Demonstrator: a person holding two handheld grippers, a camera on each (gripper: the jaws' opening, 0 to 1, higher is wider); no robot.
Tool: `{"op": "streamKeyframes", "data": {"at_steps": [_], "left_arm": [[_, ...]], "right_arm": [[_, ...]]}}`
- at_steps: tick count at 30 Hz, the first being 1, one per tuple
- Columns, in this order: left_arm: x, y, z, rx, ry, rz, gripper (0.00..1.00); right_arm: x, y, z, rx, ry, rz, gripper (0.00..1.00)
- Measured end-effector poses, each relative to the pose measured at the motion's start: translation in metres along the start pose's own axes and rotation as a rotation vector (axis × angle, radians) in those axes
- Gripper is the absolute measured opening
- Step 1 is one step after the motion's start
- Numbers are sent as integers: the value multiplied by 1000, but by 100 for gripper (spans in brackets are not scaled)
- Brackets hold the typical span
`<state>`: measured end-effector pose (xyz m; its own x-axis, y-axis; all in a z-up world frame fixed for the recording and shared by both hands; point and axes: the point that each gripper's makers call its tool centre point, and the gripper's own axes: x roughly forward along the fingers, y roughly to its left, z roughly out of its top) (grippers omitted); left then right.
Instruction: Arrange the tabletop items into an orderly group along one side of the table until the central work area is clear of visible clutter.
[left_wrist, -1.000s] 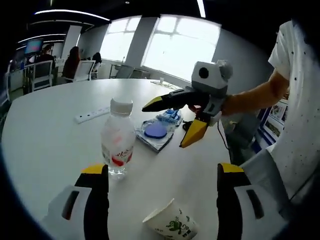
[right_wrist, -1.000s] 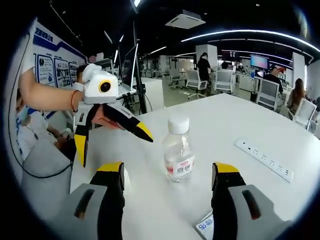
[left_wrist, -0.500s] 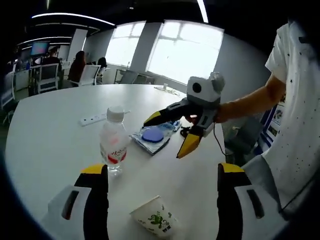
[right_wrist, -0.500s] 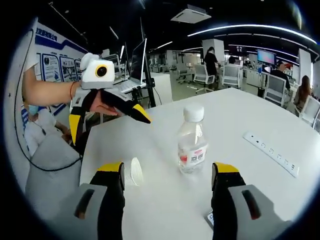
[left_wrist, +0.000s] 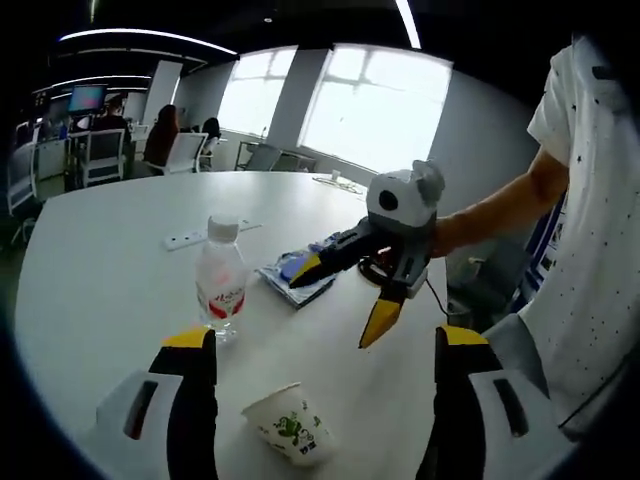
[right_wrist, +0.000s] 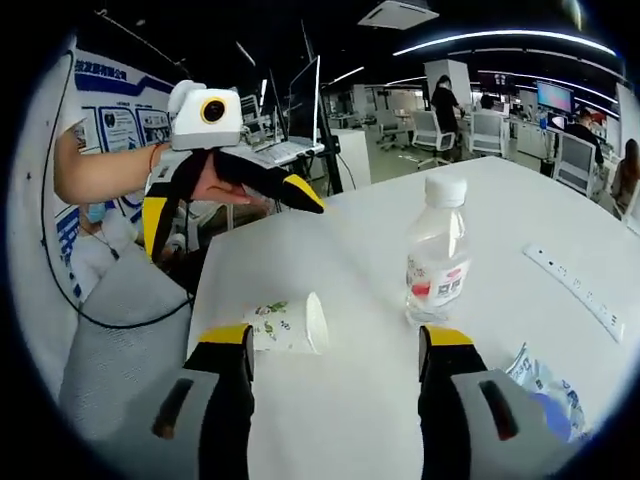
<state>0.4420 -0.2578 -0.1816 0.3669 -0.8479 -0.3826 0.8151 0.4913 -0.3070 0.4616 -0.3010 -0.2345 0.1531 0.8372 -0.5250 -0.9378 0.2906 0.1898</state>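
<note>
A clear water bottle (left_wrist: 222, 280) (right_wrist: 438, 262) with a white cap and red label stands upright on the white table (left_wrist: 100, 260) (right_wrist: 330, 270). A paper cup (left_wrist: 285, 428) (right_wrist: 286, 325) with green print lies on its side near the table edge. A blue packet (left_wrist: 300, 272) (right_wrist: 545, 395) lies flat beyond the bottle. My left gripper (left_wrist: 325, 340) (right_wrist: 228, 210) is open and holds nothing, above the cup. My right gripper (right_wrist: 336, 340) (left_wrist: 342, 298) is open too, hovering over the table between the cup and the packet.
A white power strip (left_wrist: 200, 237) (right_wrist: 575, 290) lies farther across the table. The person's arm and white shirt (left_wrist: 590, 200) stand at the table's edge. Office chairs and seated people (left_wrist: 165, 135) fill the background.
Both views have pulled back from the table, so the bottle looks smaller and the whole cup now shows. The right gripper has dropped lower in the left gripper view. Nothing was grasped.
</note>
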Motion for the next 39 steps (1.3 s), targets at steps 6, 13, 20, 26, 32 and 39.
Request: {"op": "streamKeyframes", "data": {"at_steps": [6, 13, 20, 26, 32, 39], "left_arm": [[-4, -3, 0, -10, -14, 12, 92], [-10, -2, -1, -22, -25, 27, 92], [-12, -1, -4, -35, -29, 36, 91], [-12, 0, -6, -44, -34, 40, 91], [-13, 0, -6, -48, -43, 51, 91], [-14, -2, -6, -53, -52, 53, 90]], "right_arm": [[18, 14, -9, 18, 53, 117, 59], [38, 18, -14, 40, 85, 206, 51], [56, 23, -17, 62, 109, 285, 46], [68, 26, -17, 90, 128, 374, 35], [74, 34, -22, 146, 146, 470, 24], [62, 53, -25, 197, 188, 566, 1]]}}
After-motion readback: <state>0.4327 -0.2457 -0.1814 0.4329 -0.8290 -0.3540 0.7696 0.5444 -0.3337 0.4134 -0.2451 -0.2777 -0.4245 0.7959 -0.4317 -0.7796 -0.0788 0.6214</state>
